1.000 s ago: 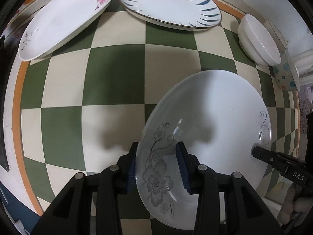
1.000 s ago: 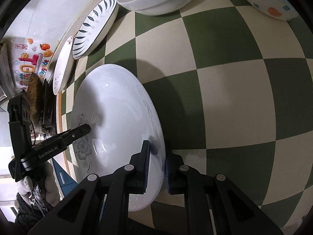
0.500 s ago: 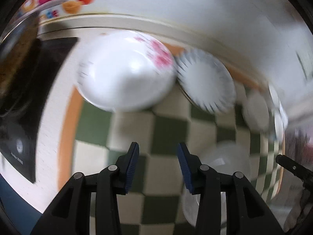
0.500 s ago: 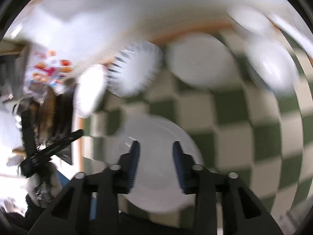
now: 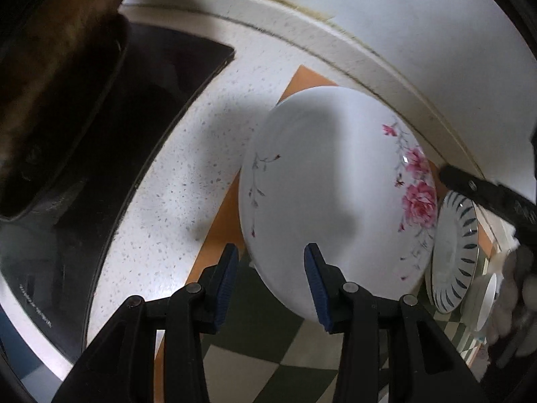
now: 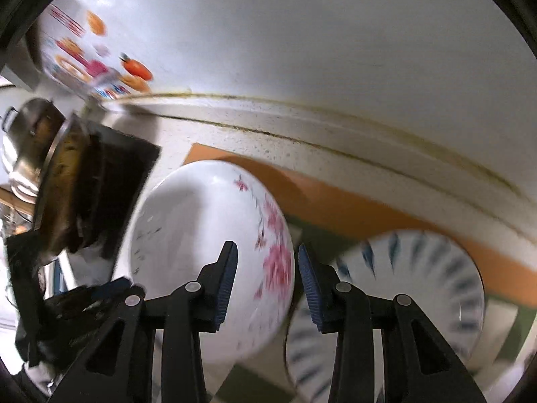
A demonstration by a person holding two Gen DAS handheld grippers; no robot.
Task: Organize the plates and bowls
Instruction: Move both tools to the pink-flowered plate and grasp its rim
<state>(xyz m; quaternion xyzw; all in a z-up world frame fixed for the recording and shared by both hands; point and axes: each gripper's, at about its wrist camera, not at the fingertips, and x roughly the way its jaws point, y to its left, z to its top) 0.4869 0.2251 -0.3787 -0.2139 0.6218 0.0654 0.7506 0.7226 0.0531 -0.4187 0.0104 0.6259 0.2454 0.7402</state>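
both claws, the left claw [image 5: 271, 282] and the right claw [image 6: 265, 280], are wide apart and hold nothing. the pink flower plate [image 5: 335, 198] lies flat on the checked mat [image 5: 255, 322] by the wall, between them. i think they line up on both sides to lift it evenly.

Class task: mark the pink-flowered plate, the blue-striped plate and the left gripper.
pink-flowered plate [image 5: 322, 201]: left wrist view, bare white centre.
blue-striped plate [image 6: 419, 268]: right wrist view, white centre.
left gripper [image 5: 272, 268]: left wrist view, midway between its fingertips.
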